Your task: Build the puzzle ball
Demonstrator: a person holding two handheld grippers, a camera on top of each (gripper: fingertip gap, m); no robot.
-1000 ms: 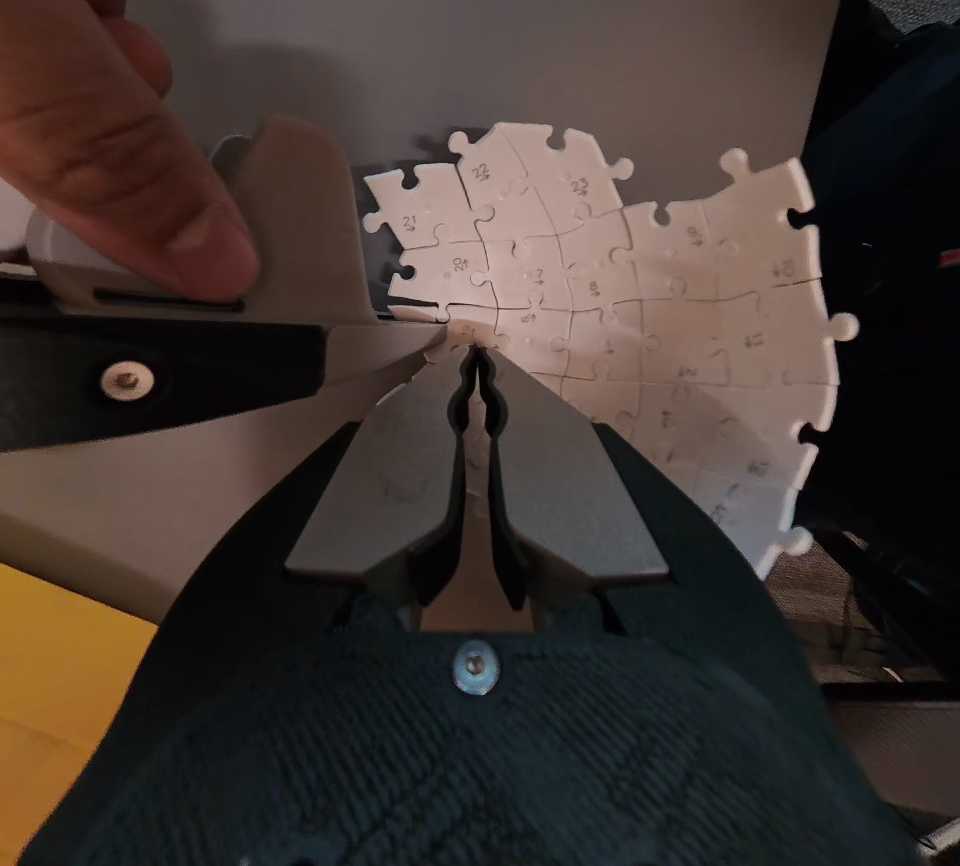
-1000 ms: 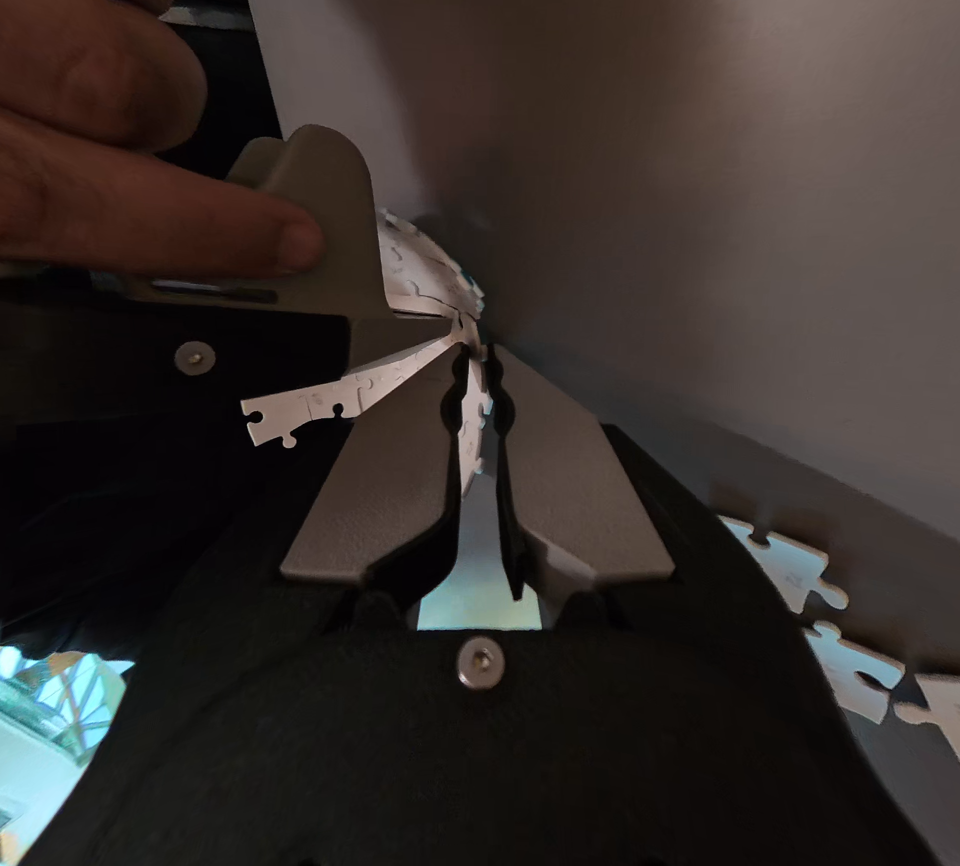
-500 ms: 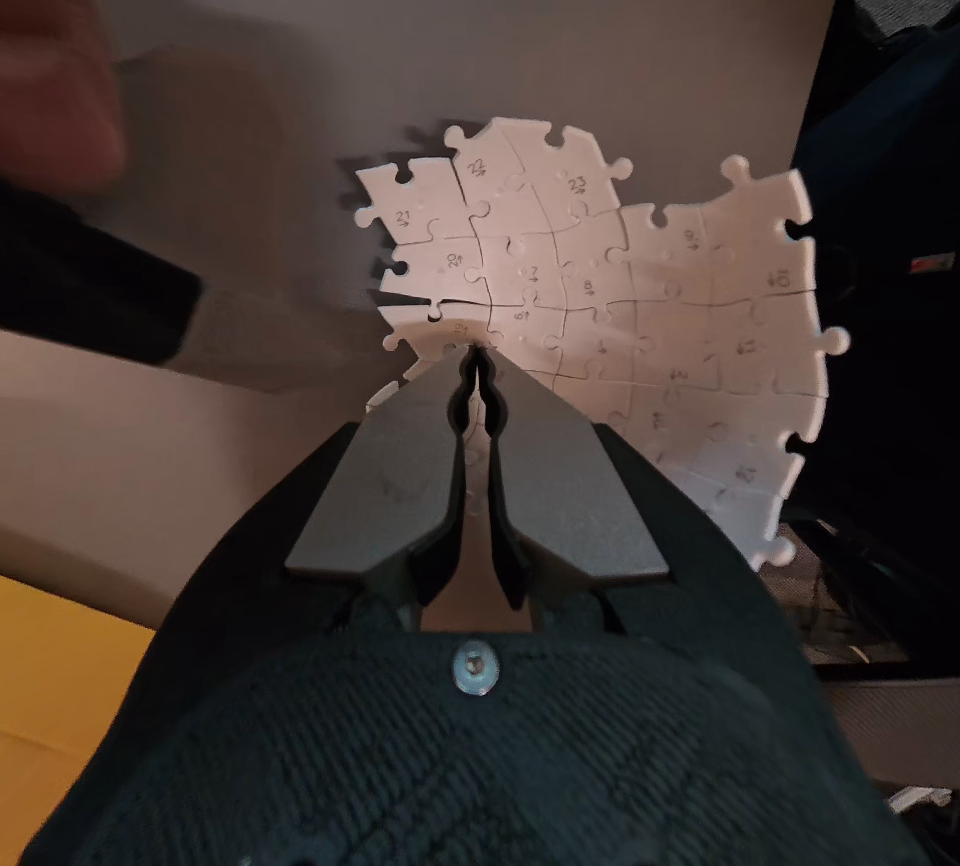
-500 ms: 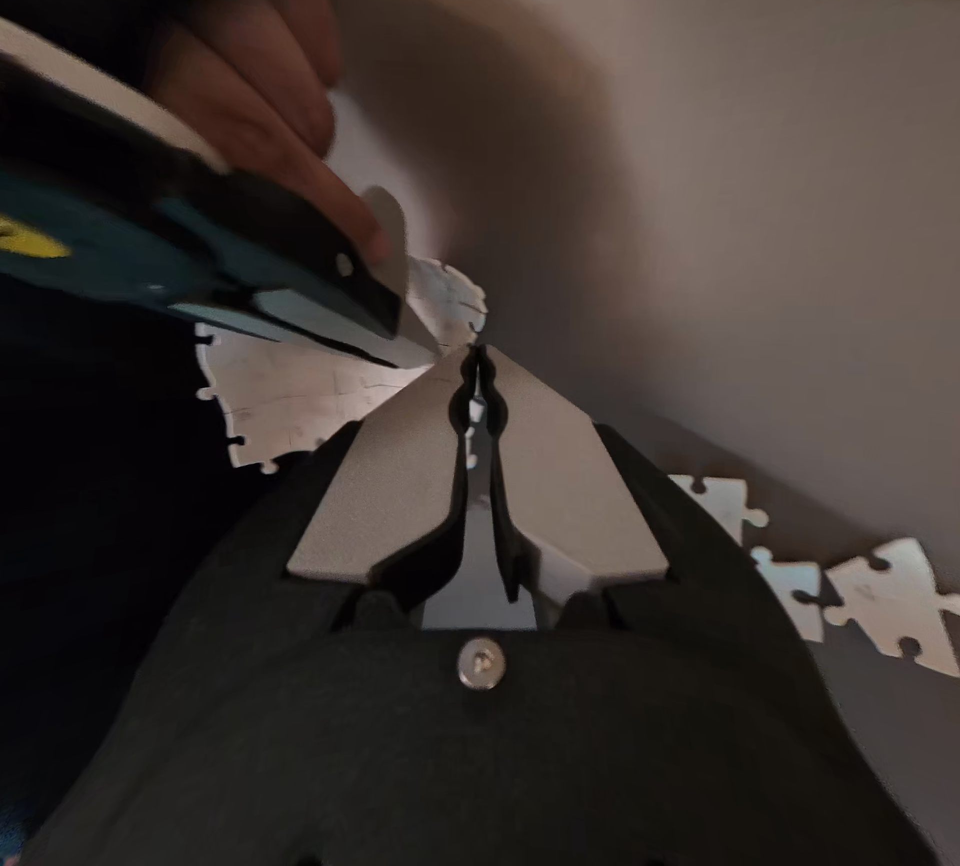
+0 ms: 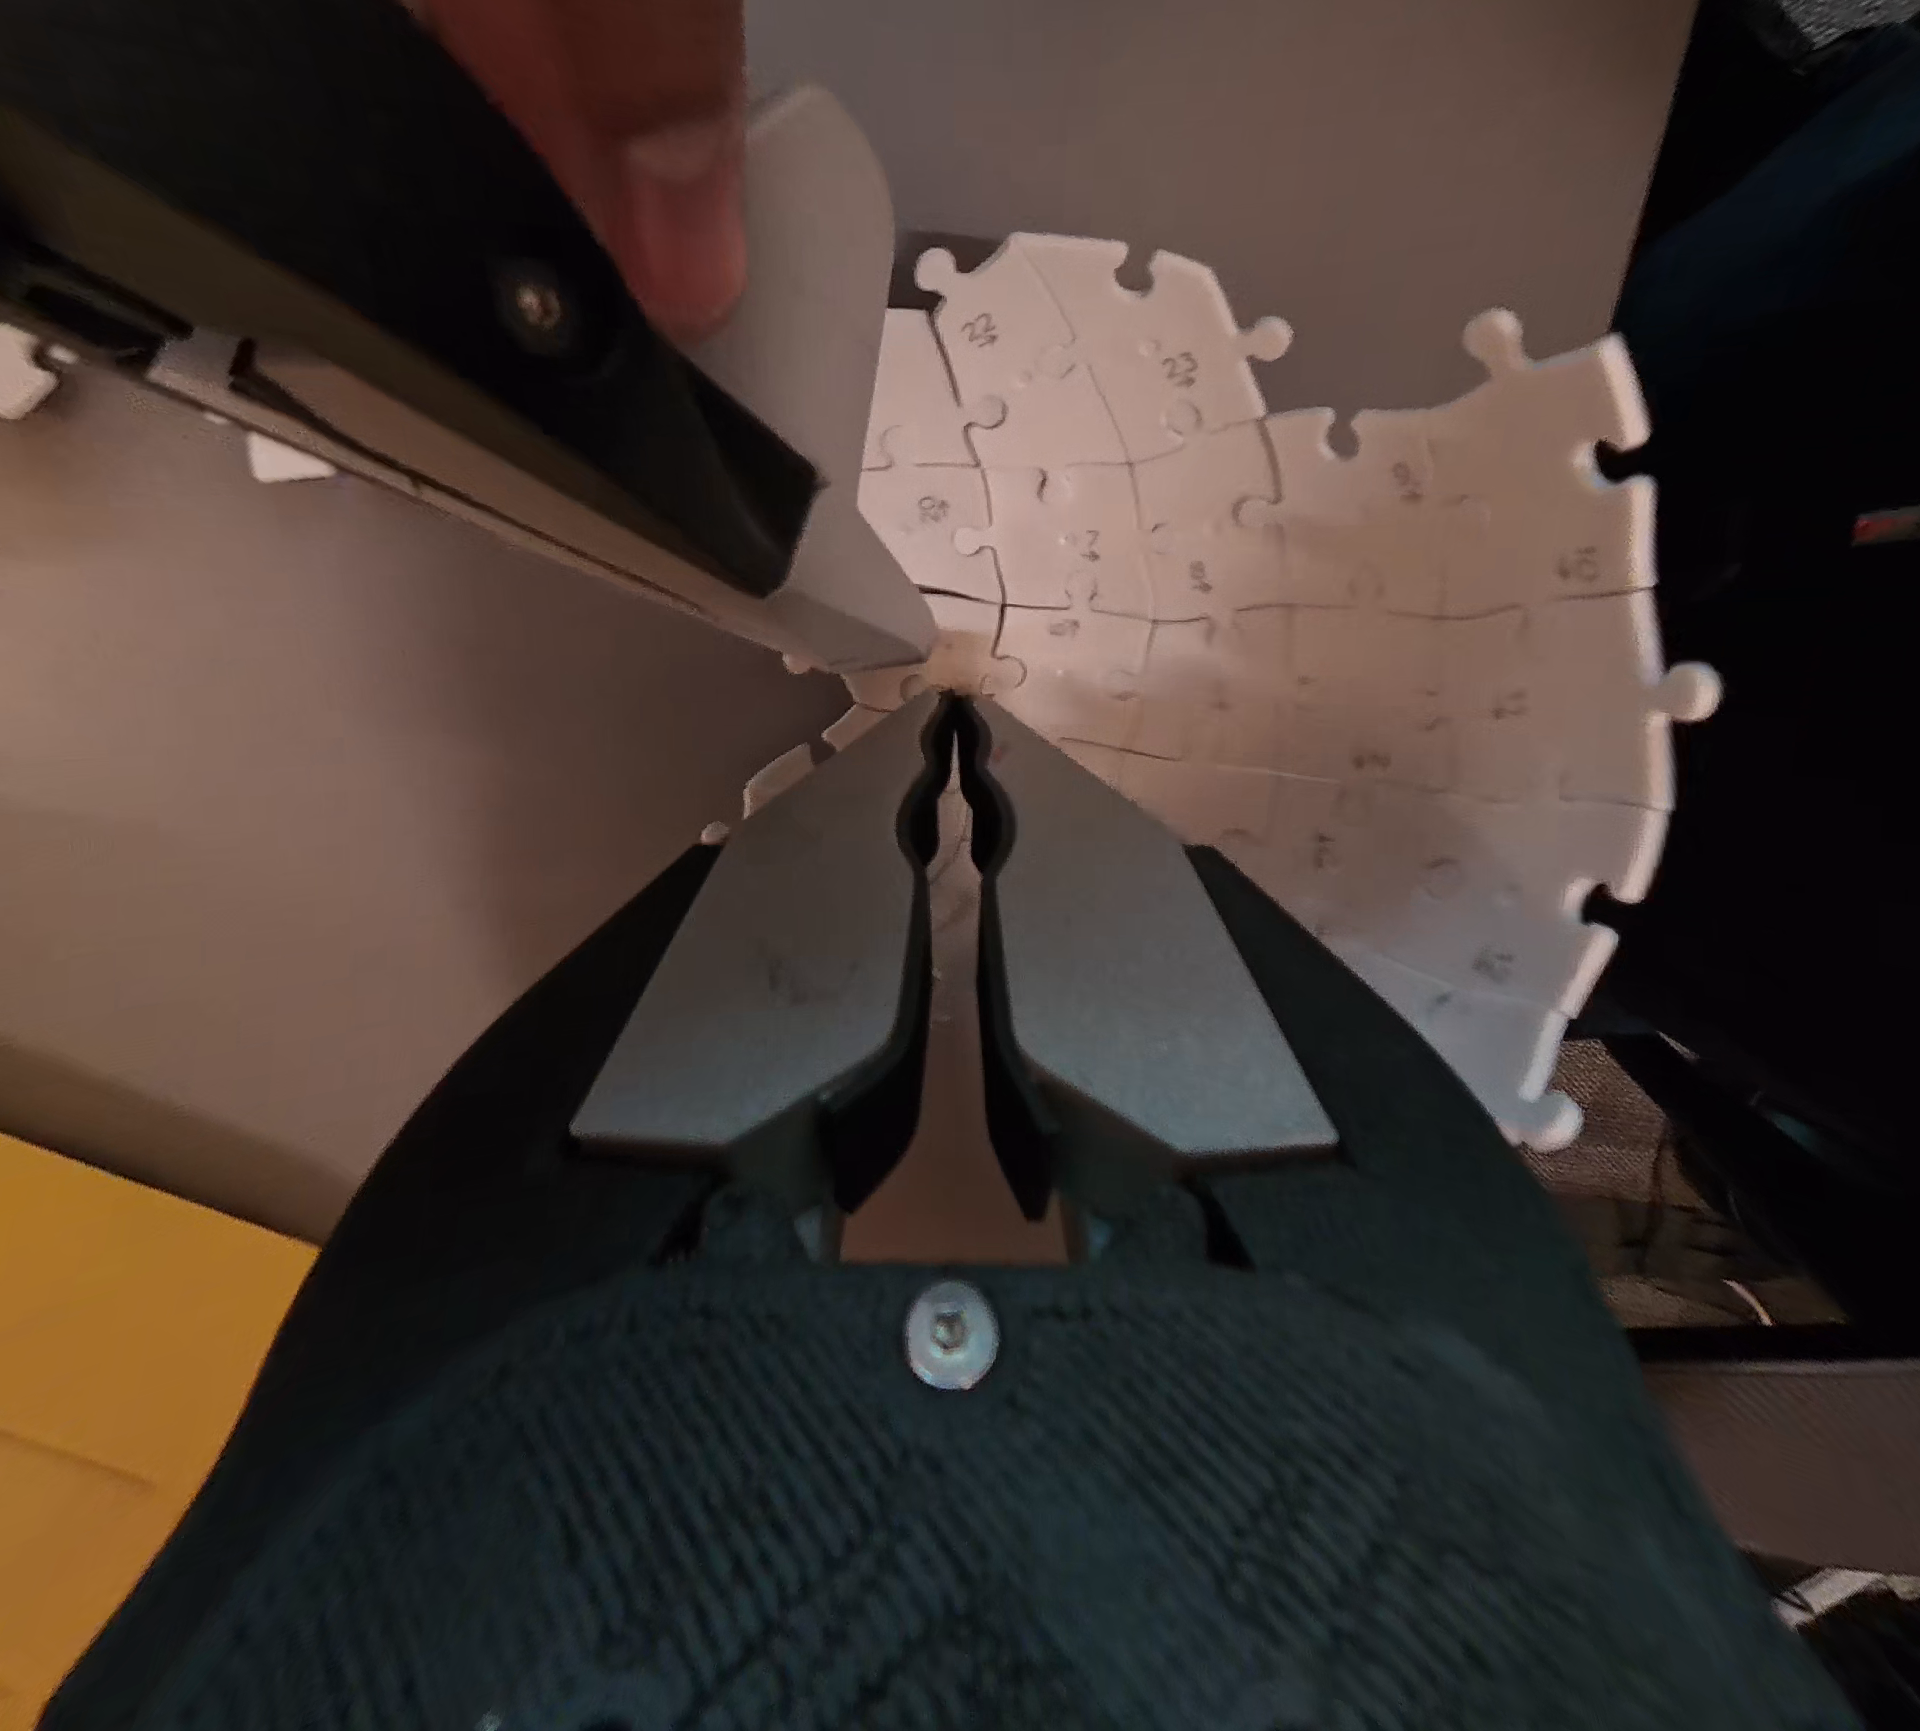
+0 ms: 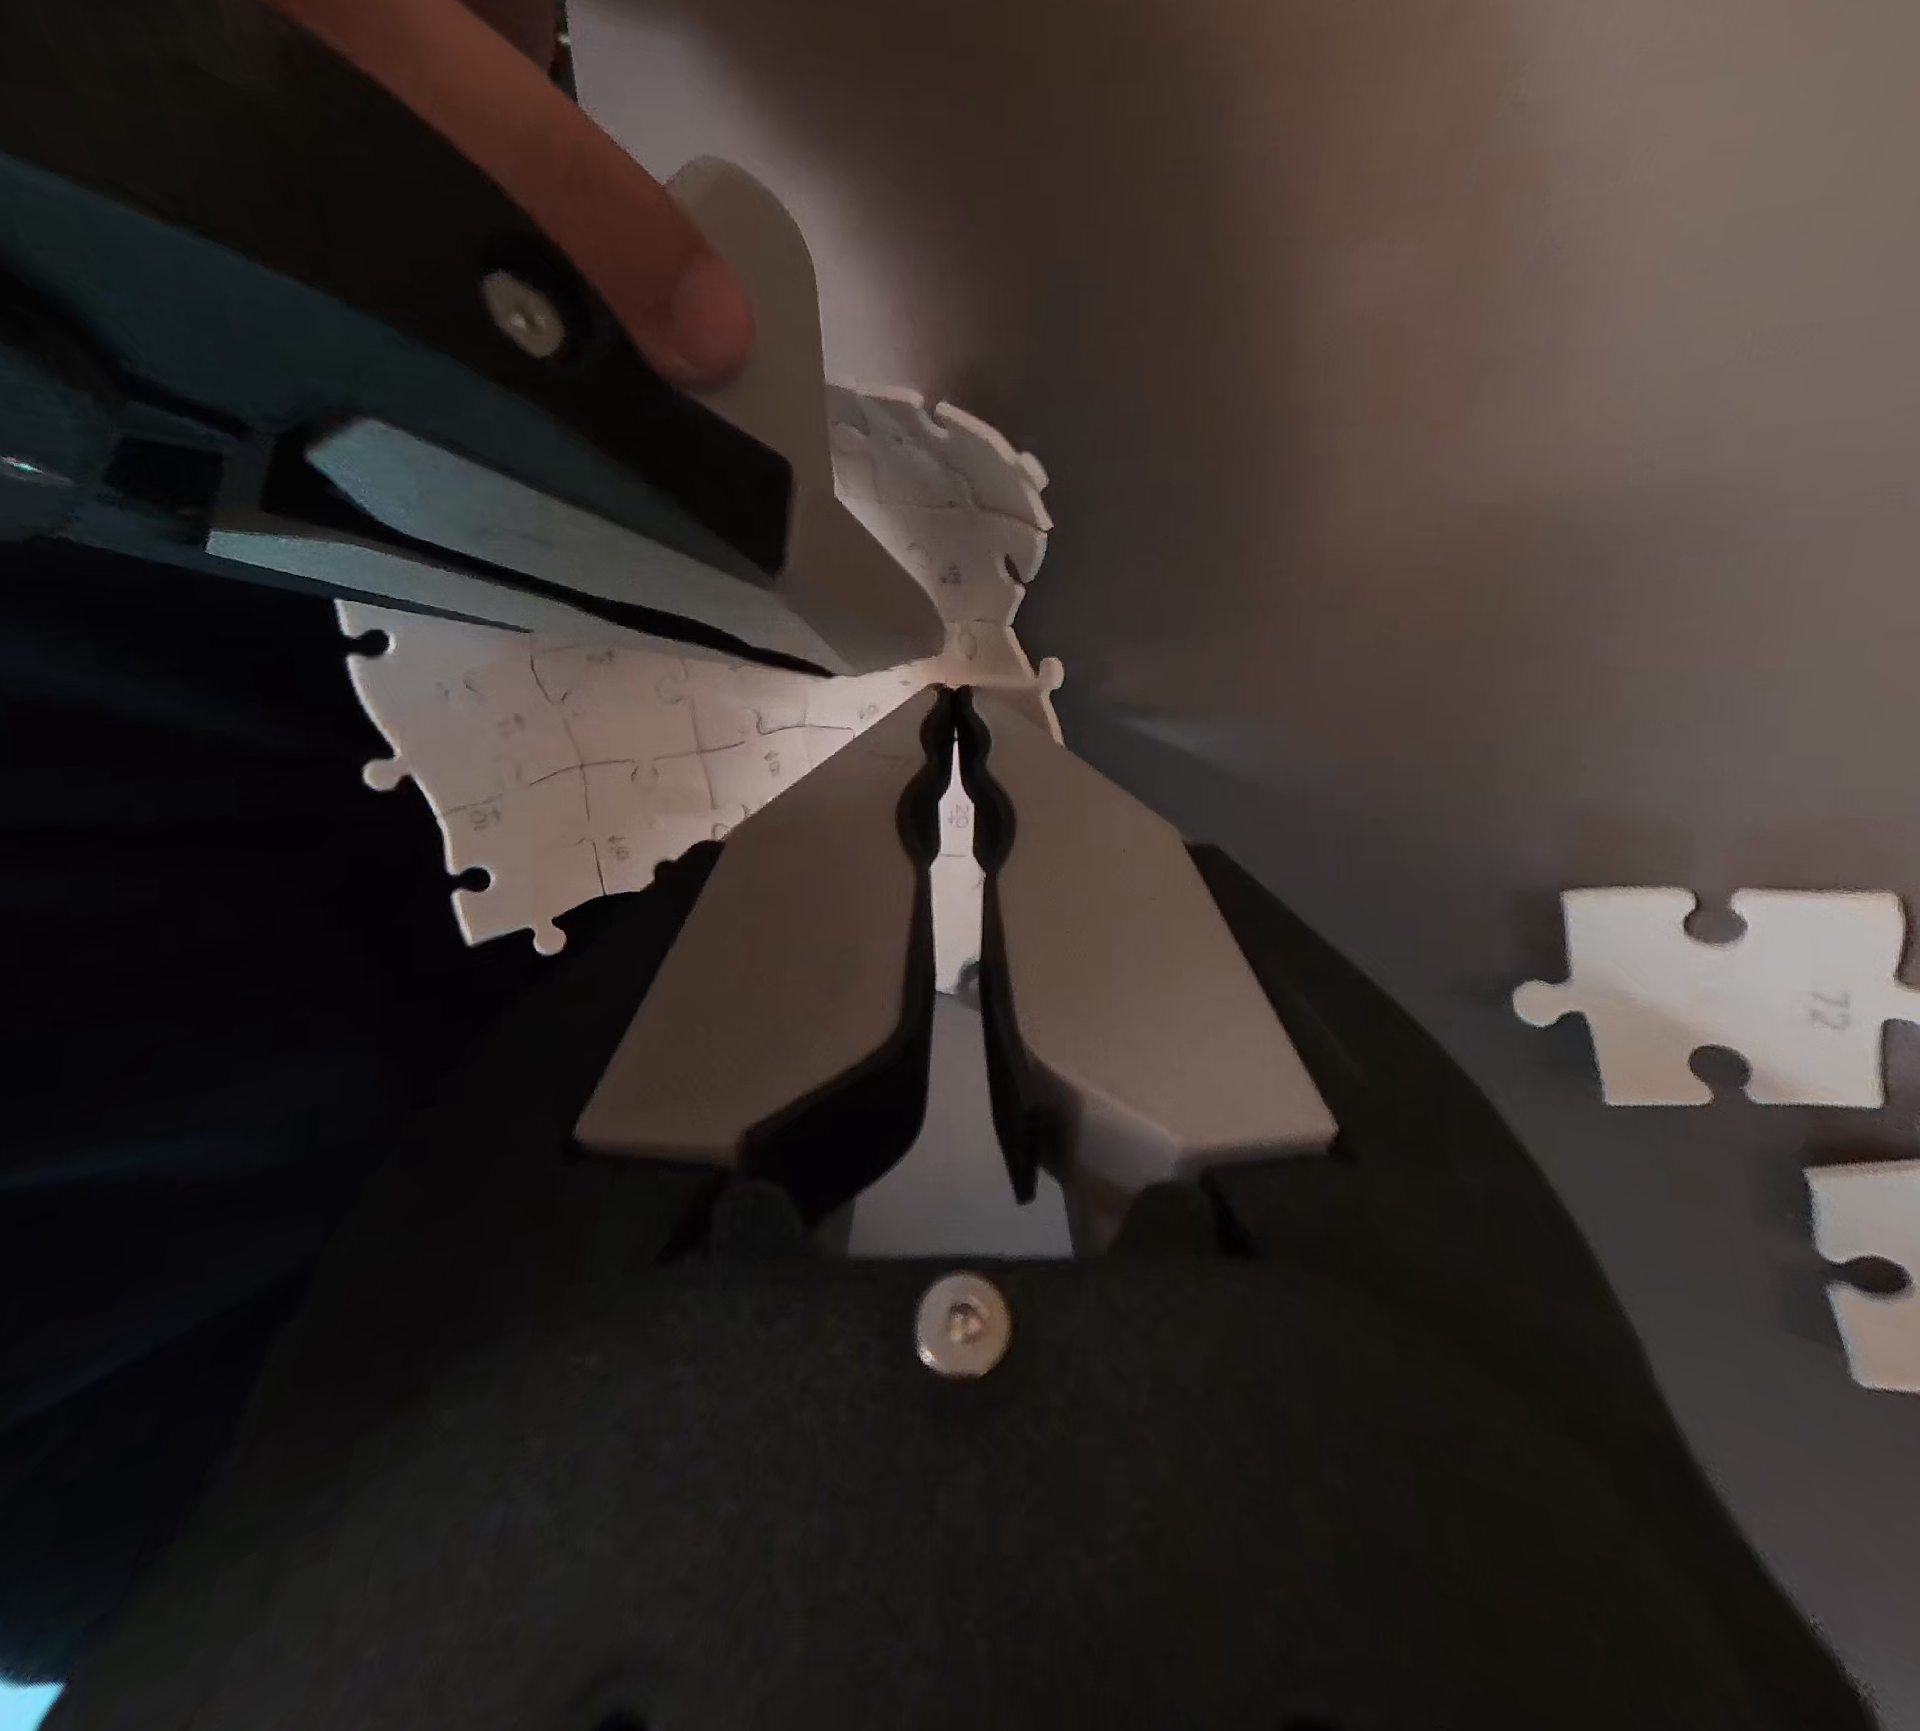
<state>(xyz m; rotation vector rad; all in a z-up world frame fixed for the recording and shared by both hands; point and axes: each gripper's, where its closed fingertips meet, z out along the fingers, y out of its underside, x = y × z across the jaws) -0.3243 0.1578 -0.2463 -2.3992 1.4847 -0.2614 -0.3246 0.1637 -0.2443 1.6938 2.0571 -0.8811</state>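
The partly built puzzle ball (image 5: 1299, 642) is a curved white shell of several joined, numbered pieces, held above the grey table (image 5: 312, 798). My left gripper (image 5: 951, 705) is shut on the shell's near edge. My right gripper (image 5: 914, 642) comes in from the upper left with a person's finger on it, its tips touching the shell beside the left tips. In the right wrist view my right gripper (image 6: 956, 694) is shut on an edge piece of the shell (image 6: 582, 746). The left gripper (image 6: 862, 668) reaches in from the upper left there.
Two loose white pieces (image 6: 1725, 995) (image 6: 1870, 1255) lie on the table (image 6: 1455, 331) at the right. Other loose pieces (image 5: 281, 460) lie at far left. A yellow surface (image 5: 104, 1369) is at lower left. Dark fabric (image 5: 1787, 538) lies past the table's right edge. Left and right tips are no more than a few centimetres apart.
The right gripper pulled away to the left half a second ago and has come back to the shell's edge beside the left tips. The left gripper kept its hold.
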